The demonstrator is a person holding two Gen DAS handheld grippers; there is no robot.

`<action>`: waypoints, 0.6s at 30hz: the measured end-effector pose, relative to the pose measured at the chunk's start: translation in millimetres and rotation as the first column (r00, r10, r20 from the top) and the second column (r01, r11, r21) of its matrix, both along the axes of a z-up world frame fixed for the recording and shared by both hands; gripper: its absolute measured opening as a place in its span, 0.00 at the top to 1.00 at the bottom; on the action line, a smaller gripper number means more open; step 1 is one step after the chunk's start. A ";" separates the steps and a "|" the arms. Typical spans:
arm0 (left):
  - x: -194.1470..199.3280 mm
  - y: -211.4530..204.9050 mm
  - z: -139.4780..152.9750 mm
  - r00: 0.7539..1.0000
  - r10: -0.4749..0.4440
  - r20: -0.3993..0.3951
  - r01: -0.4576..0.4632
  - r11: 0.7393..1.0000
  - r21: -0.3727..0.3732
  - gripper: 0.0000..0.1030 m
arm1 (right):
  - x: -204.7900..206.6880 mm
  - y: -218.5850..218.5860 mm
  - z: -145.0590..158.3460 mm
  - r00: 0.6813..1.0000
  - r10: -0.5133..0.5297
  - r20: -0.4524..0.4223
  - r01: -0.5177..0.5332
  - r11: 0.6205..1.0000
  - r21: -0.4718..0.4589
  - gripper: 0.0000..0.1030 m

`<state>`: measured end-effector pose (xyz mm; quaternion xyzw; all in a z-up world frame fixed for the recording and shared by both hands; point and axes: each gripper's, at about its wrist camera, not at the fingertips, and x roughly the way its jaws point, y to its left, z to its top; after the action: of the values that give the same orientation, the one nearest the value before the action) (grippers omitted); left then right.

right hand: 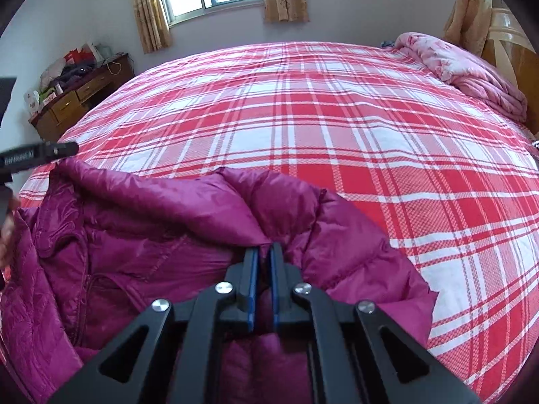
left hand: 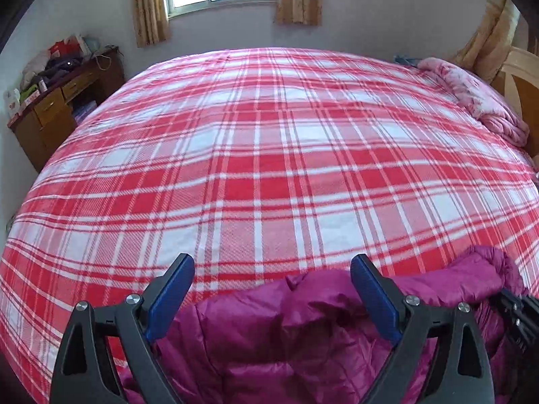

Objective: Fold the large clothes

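Jacket pinched on the right, left fingers spread wide above it
Purple puffer jacket (right hand: 141, 235) lies rumpled on the near edge of the plaid bed (right hand: 370, 141), and the right gripper (right hand: 263, 252) is clenched on a gathered fold of it, fabric squeezed between the blue pads. Left gripper (left hand: 272, 266) stands released, its fingers (left hand: 175, 289) spread over the jacket's upper edge with nothing between them. Right wrist view shows the jacket's open front and quilted lining, plus the left gripper's black body at the far left; left wrist view catches only a puffy edge. Cluttered wooden counter (left hand: 64, 101) by the wall, pink quilt (right hand: 471, 67) at the bed's far right corner
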<state>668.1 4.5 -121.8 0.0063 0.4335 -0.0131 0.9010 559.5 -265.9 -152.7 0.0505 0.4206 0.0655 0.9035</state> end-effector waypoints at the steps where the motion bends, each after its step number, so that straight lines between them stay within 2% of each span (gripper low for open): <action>1: -8.4 -2.9 -7.3 1.000 -0.016 -0.019 0.016 1.000 0.006 0.09 | 0.3 -0.2 -0.1 1.000 0.000 0.001 0.000 1.000 0.002 0.95; 3: -21.3 -3.9 -21.3 0.999 -0.008 -0.048 0.010 0.999 0.045 0.09 | -0.7 1.5 1.4 1.000 -0.001 0.009 0.001 1.000 -0.005 0.94; 5: -30.7 -1.9 -29.2 0.999 -0.006 -0.044 0.008 0.999 0.044 0.09 | -4.7 2.1 6.1 1.000 -0.005 0.028 0.006 1.000 -0.012 0.91; 6: -33.6 -1.4 -30.9 0.999 -0.004 -0.037 0.005 0.999 0.046 0.09 | -8.5 0.9 9.9 0.999 -0.014 0.043 0.014 1.000 -0.007 0.83; 7: -35.0 -1.0 -32.7 0.999 -0.001 -0.034 0.002 0.999 0.044 0.09 | -13.2 -1.3 14.8 0.998 -0.034 0.059 0.034 0.999 -0.005 0.68; 9: -35.0 -0.2 -34.1 1.000 0.005 -0.026 -0.004 0.999 0.040 0.09 | -25.6 -8.4 28.2 0.992 -0.078 0.096 0.076 0.997 0.025 0.57; 11: -36.7 -1.7 -34.6 1.000 0.003 -0.013 -0.003 0.999 0.045 0.09 | -36.6 -9.7 48.3 0.984 -0.117 0.134 0.115 0.993 0.025 0.57; 13: -36.5 -2.0 -36.1 1.000 0.003 0.002 -0.003 0.999 0.042 0.09 | -39.0 -3.1 68.2 0.980 -0.111 0.163 0.105 0.993 0.044 0.56; 16: -37.9 -1.1 -37.7 1.000 0.005 0.017 -0.006 0.999 0.036 0.09 | -23.9 21.6 87.0 0.984 -0.058 0.169 0.052 0.998 0.043 0.56; 18: -39.5 -0.8 -36.2 1.000 0.008 0.024 -0.009 0.999 0.033 0.09 | -4.3 42.8 87.4 0.988 -0.019 0.154 0.013 0.999 0.041 0.56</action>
<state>628.6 3.6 -157.9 0.0194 0.4230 -0.0022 0.9059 555.2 -223.0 -65.3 0.0666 0.3477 0.0704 0.9326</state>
